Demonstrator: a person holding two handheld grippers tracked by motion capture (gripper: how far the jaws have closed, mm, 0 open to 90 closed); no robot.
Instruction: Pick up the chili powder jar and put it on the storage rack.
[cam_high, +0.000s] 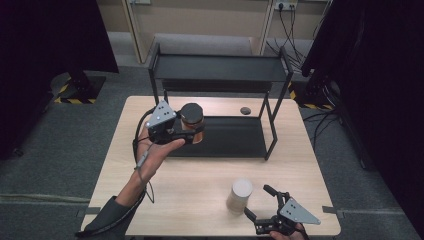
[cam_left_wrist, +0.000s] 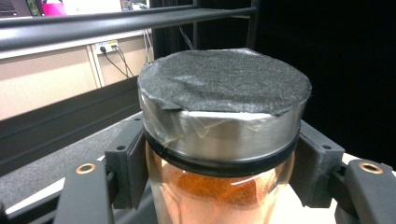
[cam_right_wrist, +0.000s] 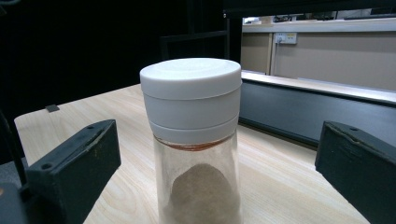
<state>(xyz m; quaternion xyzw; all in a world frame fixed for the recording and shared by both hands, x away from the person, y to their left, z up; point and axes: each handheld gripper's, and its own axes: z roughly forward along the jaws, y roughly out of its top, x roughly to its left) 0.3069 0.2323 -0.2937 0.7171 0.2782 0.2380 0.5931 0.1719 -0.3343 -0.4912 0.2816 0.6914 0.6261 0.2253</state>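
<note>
Dim, even overhead light with soft shadows; dark vignetted corners in the high view, slight softness throughout.

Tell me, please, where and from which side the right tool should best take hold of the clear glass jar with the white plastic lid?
Probably on the clear glass jar with the white plastic lid just below the lid, coming in level from the person's side. It stands upright on the light wooden table, and the right tool has its jaws open on either side of it.
</note>
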